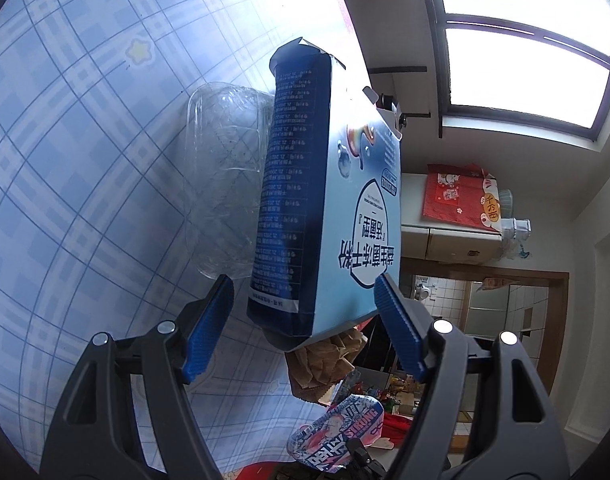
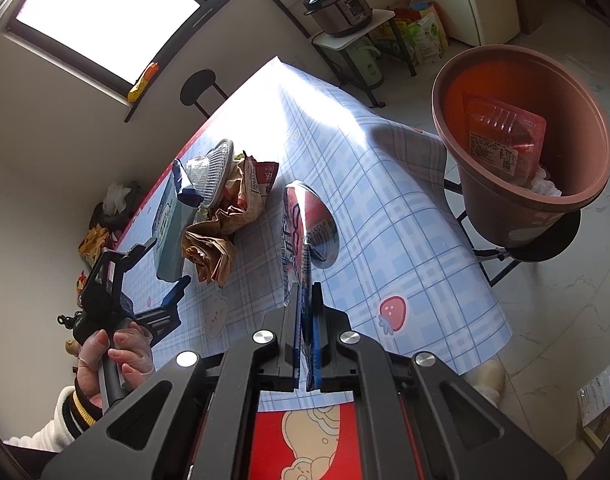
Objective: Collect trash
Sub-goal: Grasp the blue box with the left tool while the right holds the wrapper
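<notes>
My left gripper (image 1: 305, 288) is open, its blue fingers on either side of the lower end of a blue and white carton (image 1: 329, 196) lying on the checked tablecloth; they do not press on it. The same carton (image 2: 171, 220) and the left gripper (image 2: 167, 264) show in the right wrist view. My right gripper (image 2: 305, 292) is shut on the rim of a printed paper bowl (image 2: 305, 220), held above the table. A brown bin (image 2: 521, 152) with trash inside stands on a stool to the right of the table.
A clear plastic tray (image 1: 225, 176) lies beside the carton. Crumpled brown paper bags (image 2: 229, 216) and a clear lid (image 2: 215, 172) lie beside the carton. A rice cooker (image 2: 339, 8) on a side shelf stands beyond the table's far end.
</notes>
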{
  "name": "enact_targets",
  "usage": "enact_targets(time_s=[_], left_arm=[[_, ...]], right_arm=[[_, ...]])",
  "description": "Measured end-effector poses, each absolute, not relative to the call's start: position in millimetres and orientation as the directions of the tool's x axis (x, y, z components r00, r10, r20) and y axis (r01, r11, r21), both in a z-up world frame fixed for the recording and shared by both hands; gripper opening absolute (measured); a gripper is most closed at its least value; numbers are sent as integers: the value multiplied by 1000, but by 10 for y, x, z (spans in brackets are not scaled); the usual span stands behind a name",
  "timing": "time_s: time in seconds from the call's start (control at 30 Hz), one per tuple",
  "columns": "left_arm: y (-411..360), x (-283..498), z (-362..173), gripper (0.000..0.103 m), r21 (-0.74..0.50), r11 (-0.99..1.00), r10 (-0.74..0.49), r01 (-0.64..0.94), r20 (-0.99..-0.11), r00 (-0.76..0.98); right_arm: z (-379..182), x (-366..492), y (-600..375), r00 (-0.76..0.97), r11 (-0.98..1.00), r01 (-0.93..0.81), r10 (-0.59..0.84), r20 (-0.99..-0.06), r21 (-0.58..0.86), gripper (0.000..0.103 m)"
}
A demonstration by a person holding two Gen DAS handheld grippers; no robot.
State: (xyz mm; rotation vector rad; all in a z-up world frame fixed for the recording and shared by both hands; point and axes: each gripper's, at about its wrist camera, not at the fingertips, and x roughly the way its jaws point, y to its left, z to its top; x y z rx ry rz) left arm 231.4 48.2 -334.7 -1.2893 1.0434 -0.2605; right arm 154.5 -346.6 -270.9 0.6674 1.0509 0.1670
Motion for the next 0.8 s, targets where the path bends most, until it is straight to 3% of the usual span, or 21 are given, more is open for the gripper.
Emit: enact_targets(time_s=[0.13, 0.17, 0.37, 0.6, 0.8], left_arm=[[447, 2364, -3380, 71, -864, 326, -684, -384, -496, 534], [454, 2361, -3394, 65, -863, 328, -686, -385, -498, 531], [436, 2382, -3319, 56, -867, 346, -687, -360, -495, 532], [477, 2260, -2947, 42, -862, 448, -666, -237, -498, 555], [595, 2064, -2541, 38, -814, 561, -602, -150, -525, 602]], right_arm=[[-2725, 1549, -3477, 503, 791, 188, 431, -749, 582, 6], [-2729, 1548, -3480, 503, 791, 190, 431, -749, 582, 6], [-2719, 1559, -3468, 504, 789, 188, 434, -747, 585, 6], [-2679, 1614, -3452, 521, 784, 173, 441, -731, 596, 6], [-2641, 1672, -3438, 542, 772, 153, 456, -706, 616, 6]])
